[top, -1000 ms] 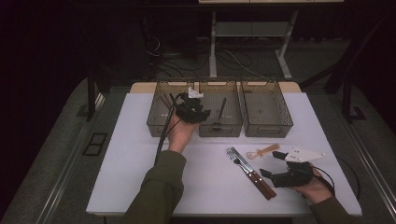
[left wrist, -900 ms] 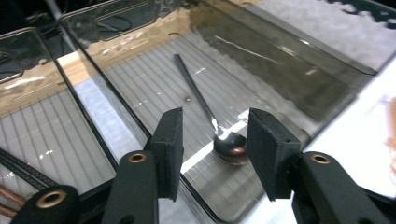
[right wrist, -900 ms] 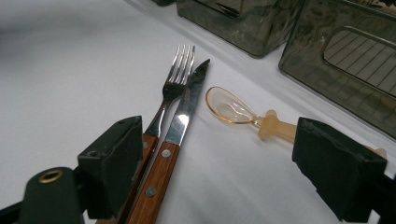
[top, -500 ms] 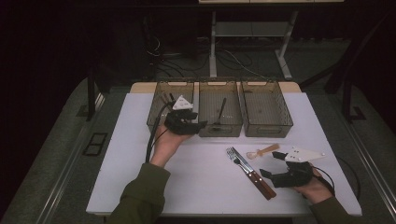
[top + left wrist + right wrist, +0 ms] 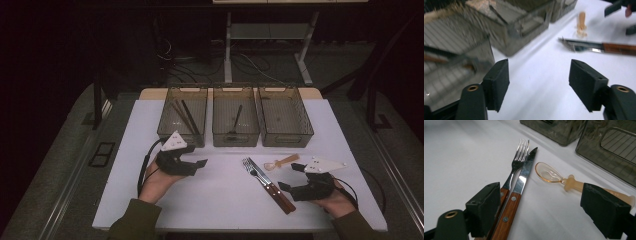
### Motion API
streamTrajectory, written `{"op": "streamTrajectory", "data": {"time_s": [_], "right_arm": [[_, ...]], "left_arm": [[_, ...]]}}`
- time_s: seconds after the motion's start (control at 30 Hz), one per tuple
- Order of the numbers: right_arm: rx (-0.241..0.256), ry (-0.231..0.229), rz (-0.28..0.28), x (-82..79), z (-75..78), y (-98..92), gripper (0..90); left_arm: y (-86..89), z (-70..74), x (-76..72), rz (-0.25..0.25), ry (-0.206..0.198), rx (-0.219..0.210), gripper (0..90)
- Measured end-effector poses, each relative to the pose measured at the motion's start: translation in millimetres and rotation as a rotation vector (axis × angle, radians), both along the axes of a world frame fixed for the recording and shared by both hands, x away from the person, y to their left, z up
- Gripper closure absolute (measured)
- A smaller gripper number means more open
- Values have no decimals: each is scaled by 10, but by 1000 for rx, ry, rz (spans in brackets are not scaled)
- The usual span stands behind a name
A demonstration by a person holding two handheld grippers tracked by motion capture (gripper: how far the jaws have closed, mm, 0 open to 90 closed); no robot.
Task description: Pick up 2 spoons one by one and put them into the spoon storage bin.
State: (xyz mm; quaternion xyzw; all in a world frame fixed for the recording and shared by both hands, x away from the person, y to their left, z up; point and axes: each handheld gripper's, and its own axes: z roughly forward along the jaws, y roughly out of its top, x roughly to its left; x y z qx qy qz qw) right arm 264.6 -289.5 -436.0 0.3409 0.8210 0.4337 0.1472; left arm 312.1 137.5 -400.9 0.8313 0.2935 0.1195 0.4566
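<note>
A fork [image 5: 255, 172] and a knife [image 5: 274, 189], both with wooden handles, lie side by side on the white table [image 5: 220, 195]. Beside them lies a small amber spoon [image 5: 280, 162] with a beige handle. My right gripper [image 5: 290, 176] is open just right of the knife handle. In the right gripper view its jaws [image 5: 541, 202] straddle the fork [image 5: 520, 160], the knife [image 5: 525, 173] and the spoon [image 5: 549, 173] without touching them. My left gripper [image 5: 199, 166] is open and empty in front of the left bin [image 5: 183, 134]. Its jaws [image 5: 539, 75] point toward the cutlery [image 5: 584, 46].
Three smoky plastic bins stand in a row at the back. The left one holds long sticks [image 5: 186, 117], the middle bin [image 5: 235, 135] a dark utensil [image 5: 237, 119], and the right bin [image 5: 286, 137] looks nearly bare. The table's front edge lies close behind both hands.
My left gripper has pulled back from over the left bin toward the person and now sits low over the table. The right gripper has stayed put.
</note>
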Motion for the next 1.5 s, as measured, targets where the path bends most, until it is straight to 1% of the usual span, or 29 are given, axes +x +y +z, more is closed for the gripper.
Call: {"op": "streamTrajectory", "data": {"time_s": [0.13,0.27,0.4,0.43,0.47,0.5,0.57,0.63,0.67,0.73,0.77,0.8,0.83,0.9,1.1,1.27,1.3,1.37,1.5], "right_arm": [[0,8,1,6,5,-8,166],[7,16,0,12,23,-23,166],[6,40,5,12,44,-32,165],[4,44,9,11,52,-33,158],[2,47,11,5,65,-30,130],[-11,47,12,2,87,-27,128],[-27,40,26,9,122,-22,138],[-47,46,24,32,145,-1,158],[-62,43,17,51,146,9,174],[-83,54,13,97,151,21,235],[-85,55,8,125,156,21,267],[-87,59,-1,155,164,16,318],[-87,58,-5,188,171,8,367],[-87,68,-21,259,178,-9,459],[-83,95,-60,469,194,-97,694],[-112,91,-95,656,214,-139,864],[-115,96,-98,689,215,-143,893],[-119,103,-103,745,211,-144,898],[-161,112,-108,855,182,-141,899]], "left_arm": [[96,-106,-119,-12,2,11,260],[190,-207,-235,-23,14,-6,210],[258,-275,-320,-33,16,-26,144],[272,-285,-342,-39,16,-30,134],[290,-297,-358,-43,19,-34,123],[299,-307,-364,-42,29,-40,92],[302,-322,-362,-39,33,-29,32],[292,-334,-353,-36,38,-27,0],[289,-337,-351,-41,40,-22,0],[283,-336,-350,-46,37,-20,0],[279,-335,-351,-42,40,-24,0],[278,-336,-347,-42,37,-25,0],[282,-334,-344,-44,37,-19,0],[275,-338,-345,-40,42,-26,0],[266,-345,-343,-46,53,-22,0],[262,-348,-342,-50,56,-22,0],[262,-349,-341,-50,57,-21,0],[261,-350,-340,-51,59,-21,5],[260,-351,-341,-54,61,-23,7]]}}
